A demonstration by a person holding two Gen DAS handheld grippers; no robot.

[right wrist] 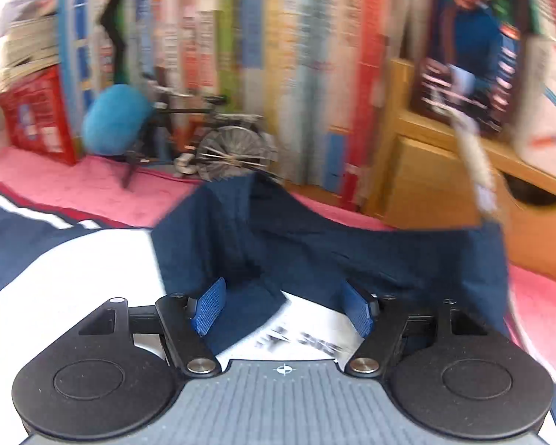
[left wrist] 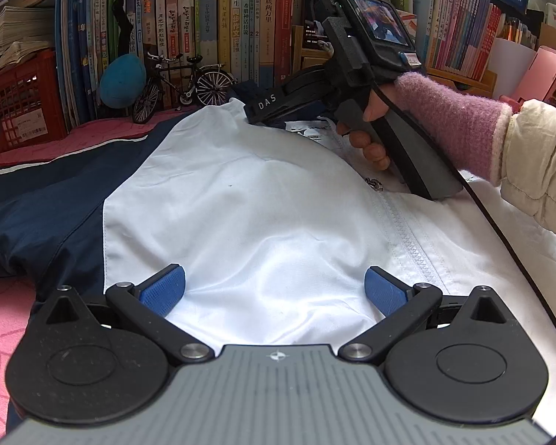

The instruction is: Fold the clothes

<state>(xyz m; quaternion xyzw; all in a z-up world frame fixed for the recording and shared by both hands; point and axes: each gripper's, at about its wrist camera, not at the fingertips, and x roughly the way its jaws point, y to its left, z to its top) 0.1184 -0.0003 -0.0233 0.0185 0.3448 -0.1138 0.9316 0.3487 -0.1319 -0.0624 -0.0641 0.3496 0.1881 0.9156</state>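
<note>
Your left wrist view was sharp and evenly daylit, shadows soft. Your right view smeared badly — books (right wrist: 278, 74) streaked with motion blur — and both bowed at the edges.

Left wrist camera low over the white jacket (left wrist: 248, 200), facing the bookshelf (left wrist: 211, 18), right wrist view closer, blurred, both sharing the model bicycle (right wrist: 211, 144)

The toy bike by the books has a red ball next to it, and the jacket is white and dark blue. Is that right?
Nearly. The ball beside the toy bike is blue, not red; the left wrist view shows it clearly. The jacket is white and dark blue, as you said.
</note>
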